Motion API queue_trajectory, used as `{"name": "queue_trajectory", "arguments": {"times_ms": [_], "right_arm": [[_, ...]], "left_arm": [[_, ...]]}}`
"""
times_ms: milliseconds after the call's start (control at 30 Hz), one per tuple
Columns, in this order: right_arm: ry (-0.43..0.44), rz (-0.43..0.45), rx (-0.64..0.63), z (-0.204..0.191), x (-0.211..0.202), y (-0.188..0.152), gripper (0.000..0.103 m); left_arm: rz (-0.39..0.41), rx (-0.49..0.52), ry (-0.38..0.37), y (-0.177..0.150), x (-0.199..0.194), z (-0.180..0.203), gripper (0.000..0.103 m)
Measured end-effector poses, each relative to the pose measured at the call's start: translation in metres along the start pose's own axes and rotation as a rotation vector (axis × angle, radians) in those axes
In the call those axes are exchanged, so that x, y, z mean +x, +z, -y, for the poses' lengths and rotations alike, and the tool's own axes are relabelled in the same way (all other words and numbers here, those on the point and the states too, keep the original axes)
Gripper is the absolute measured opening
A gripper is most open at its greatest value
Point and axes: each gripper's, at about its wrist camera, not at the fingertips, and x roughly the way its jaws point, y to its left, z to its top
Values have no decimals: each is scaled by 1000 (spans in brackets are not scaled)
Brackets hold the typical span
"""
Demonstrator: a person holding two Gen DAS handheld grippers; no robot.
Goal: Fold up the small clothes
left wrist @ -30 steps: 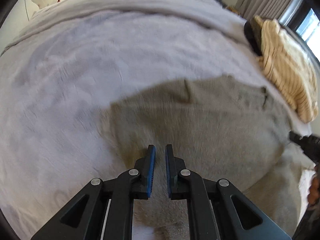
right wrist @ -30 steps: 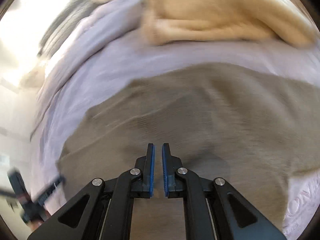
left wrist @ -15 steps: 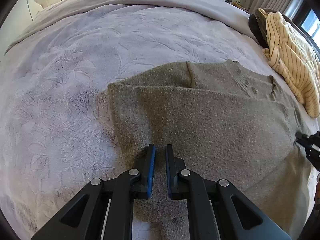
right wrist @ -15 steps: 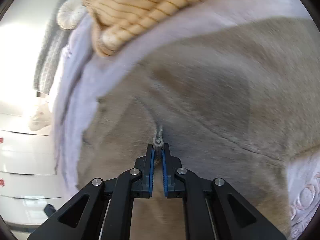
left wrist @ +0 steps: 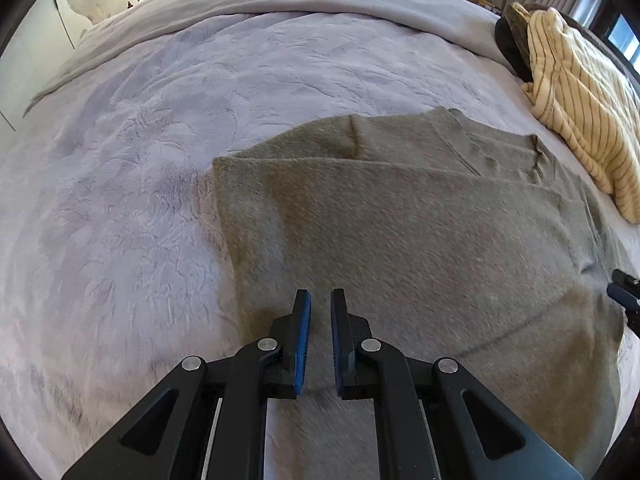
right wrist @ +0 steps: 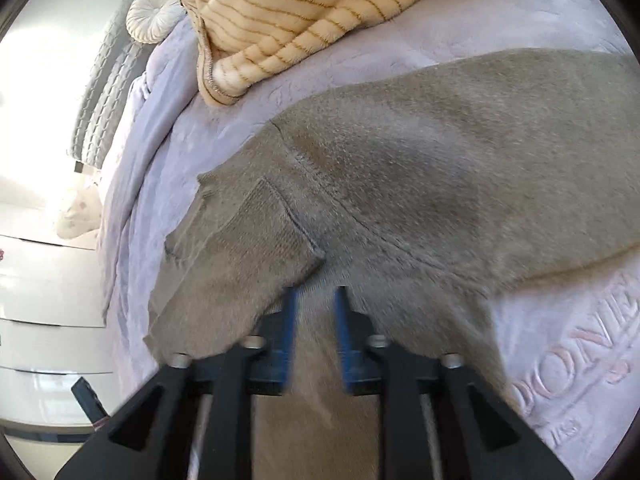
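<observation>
- The grey-brown knitted sweater [left wrist: 420,232] lies flat on the lilac plush bed cover [left wrist: 160,160], near the bed's near edge.
- The cream plush blanket with thin stripes [left wrist: 580,120] lies heaped on the bed by its right edge, just beside the sweater's far right corner.
- In the right wrist view, one sleeve [right wrist: 240,264] lies folded over the sweater's body.
- The round cream tufted cushion [right wrist: 154,16] sits behind the blanket.
</observation>
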Motion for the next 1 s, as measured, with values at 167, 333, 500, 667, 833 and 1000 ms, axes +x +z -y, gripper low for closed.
{"name": "queue_trajectory", "arguments": {"times_ms": [167, 333, 500, 667, 833, 1000], "right_arm": [[18, 2, 21, 16, -17, -10, 46], [35, 18, 64, 36, -30, -15, 57], [52, 30, 100, 56, -41, -16, 60], [45, 61, 113, 74, -56, -15, 62], [45, 104, 163, 101, -74, -15, 63], [40, 174, 267, 147, -101, -8, 63]], "left_arm": [[37, -1, 27, -8, -14, 27, 103], [-11, 55, -20, -9, -12, 63, 103], [-39, 120, -6, -13, -5, 105, 103], [-75, 138, -59, -17, -3, 138, 103], [-134, 180, -71, -23, 11, 162, 103], [-163, 200, -74, -30, 16, 181, 103]]}}
